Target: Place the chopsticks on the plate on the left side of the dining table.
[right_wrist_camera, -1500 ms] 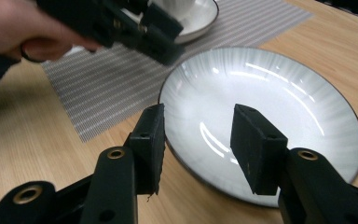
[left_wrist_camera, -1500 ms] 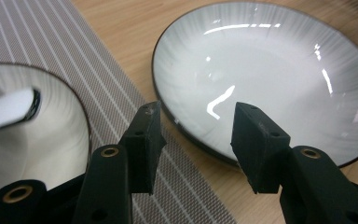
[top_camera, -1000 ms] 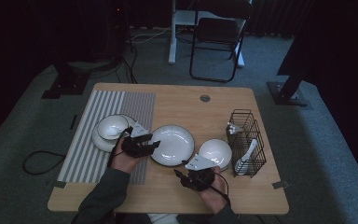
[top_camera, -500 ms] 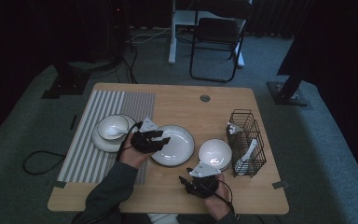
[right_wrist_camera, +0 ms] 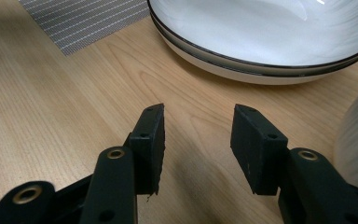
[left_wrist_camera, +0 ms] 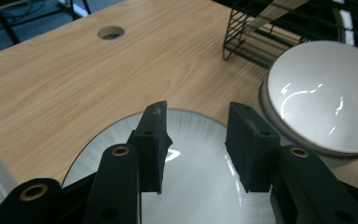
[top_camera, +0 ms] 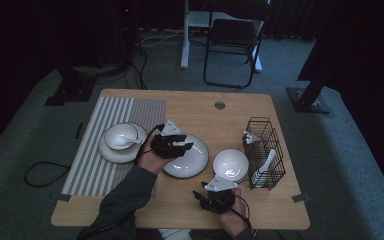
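Left tool [top_camera: 176, 143]: jaws apart, have just been narrowing, nothing between them; poised over the plate [top_camera: 192, 162], likely to take its rim.
Right tool [top_camera: 215, 192]: jaws apart, empty, low over the tabletop [top_camera: 195, 107] nearside of the plate.
Bowl [top_camera: 231, 165]: just right of the plate.

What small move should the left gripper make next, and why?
Probably lower the left gripper toward the plate's far rim: its open jaws hover empty above the plate, having just been closing, and touch nothing.

Dim high view, dark surroundings, glare streaks on glossy dishes
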